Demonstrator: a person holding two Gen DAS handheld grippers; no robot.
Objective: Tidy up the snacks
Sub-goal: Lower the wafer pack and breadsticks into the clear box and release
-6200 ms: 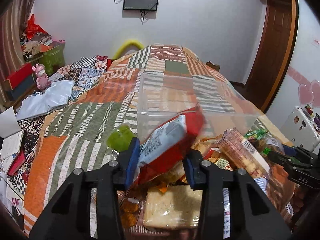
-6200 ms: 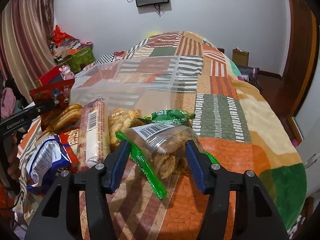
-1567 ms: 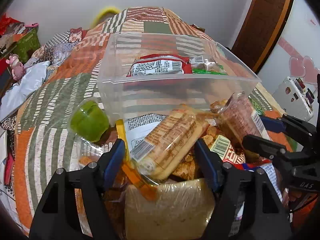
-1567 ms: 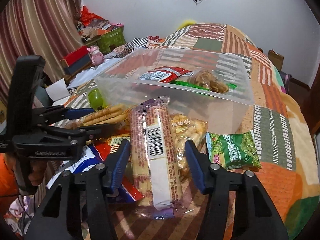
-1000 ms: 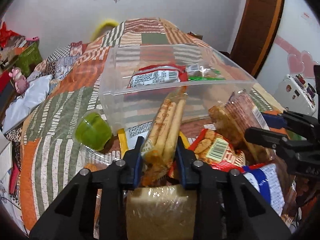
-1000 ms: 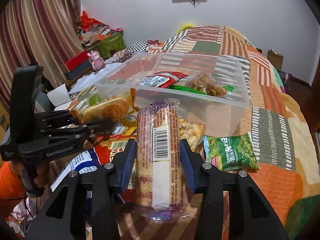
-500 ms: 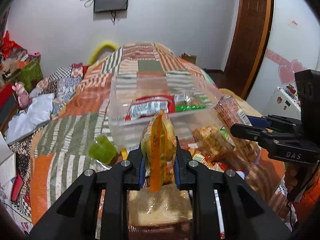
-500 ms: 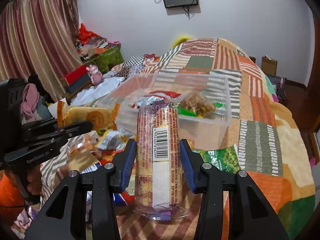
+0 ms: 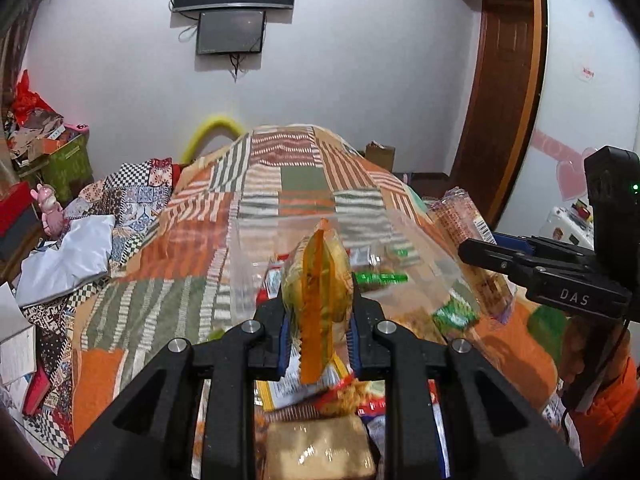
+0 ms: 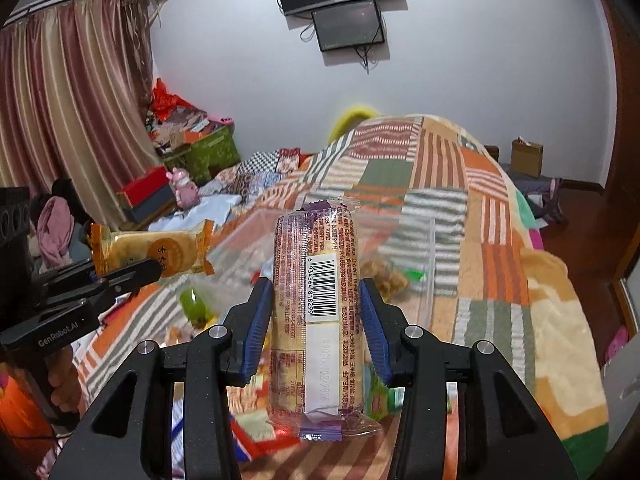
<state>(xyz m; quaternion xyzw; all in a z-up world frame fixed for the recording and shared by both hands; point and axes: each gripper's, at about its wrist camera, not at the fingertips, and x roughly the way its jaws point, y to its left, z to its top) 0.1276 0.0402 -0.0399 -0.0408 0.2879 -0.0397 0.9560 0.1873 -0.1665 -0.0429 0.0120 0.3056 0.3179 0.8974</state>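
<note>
My left gripper (image 9: pixel 317 322) is shut on an orange-wrapped biscuit pack (image 9: pixel 318 292) and holds it in the air in front of the clear plastic box (image 9: pixel 244 264); the pack also shows in the right wrist view (image 10: pixel 152 254). My right gripper (image 10: pixel 317 322) is shut on a long purple-wrapped cracker pack (image 10: pixel 316 320) and holds it up over the snack pile; it shows at the right of the left wrist view (image 9: pixel 460 216). The box (image 10: pixel 430 268) holds a red packet and a green-edged bag of snacks.
Loose snack packs lie on the patchwork bedspread (image 9: pixel 304 176) below both grippers, among them a pale cracker pack (image 9: pixel 320 448) and a green jelly cup (image 10: pixel 194 304). Clutter, boxes and a curtain (image 10: pixel 72 132) are at the left. A wooden door (image 9: pixel 504 92) stands at the right.
Both grippers have risen with their packs, and the box and the pile now sit lower and farther away. Earlier, the left gripper shut on the biscuit pack and the right on the cracker pack.
</note>
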